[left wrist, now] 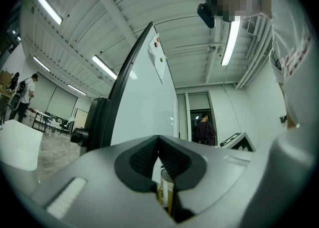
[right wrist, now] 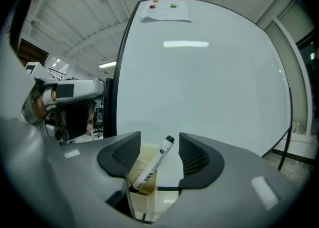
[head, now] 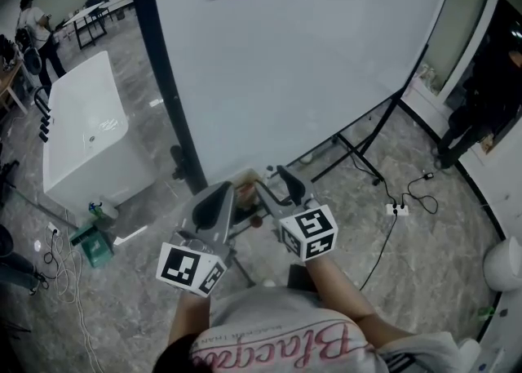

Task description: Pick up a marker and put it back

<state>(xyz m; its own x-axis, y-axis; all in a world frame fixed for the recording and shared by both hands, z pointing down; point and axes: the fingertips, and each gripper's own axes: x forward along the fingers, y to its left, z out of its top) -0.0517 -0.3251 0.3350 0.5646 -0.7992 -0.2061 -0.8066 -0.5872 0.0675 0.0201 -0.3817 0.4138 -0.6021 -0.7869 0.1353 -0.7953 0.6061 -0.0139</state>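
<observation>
My right jaws point(right wrist: 159, 138) stand apart with nothing gripped. Between them the white whiteboard marker with a black cap point(right wrist: 155, 164) leans in a cream plastic holder box point(right wrist: 152, 202), cap end up and tilted toward my right-hand pad, touching neither pad. The marker's lower end sits down inside the box. Behind it rises the large white whiteboard in a black frame point(right wrist: 199, 82), with a white paper sheet point(right wrist: 164, 11) pinned near its top edge by small coloured magnets.

My left jaws point(left wrist: 158, 139) are closed, the ribbed black pads meeting at their tips. In the narrow slit below the tips a cream-yellow strip shows; I cannot tell whether it is pinched or merely lies behind. The whiteboard point(left wrist: 144, 102) stands edge-on ahead of them.

From the head view, both of my grippers are held close together at the whiteboard's point(head: 302, 61) lower edge, left gripper point(head: 228, 193) just beside right gripper point(head: 276, 188), above a grey marbled floor point(head: 408, 273). A white box-shaped tub point(head: 90, 135) stands well apart on my left.
</observation>
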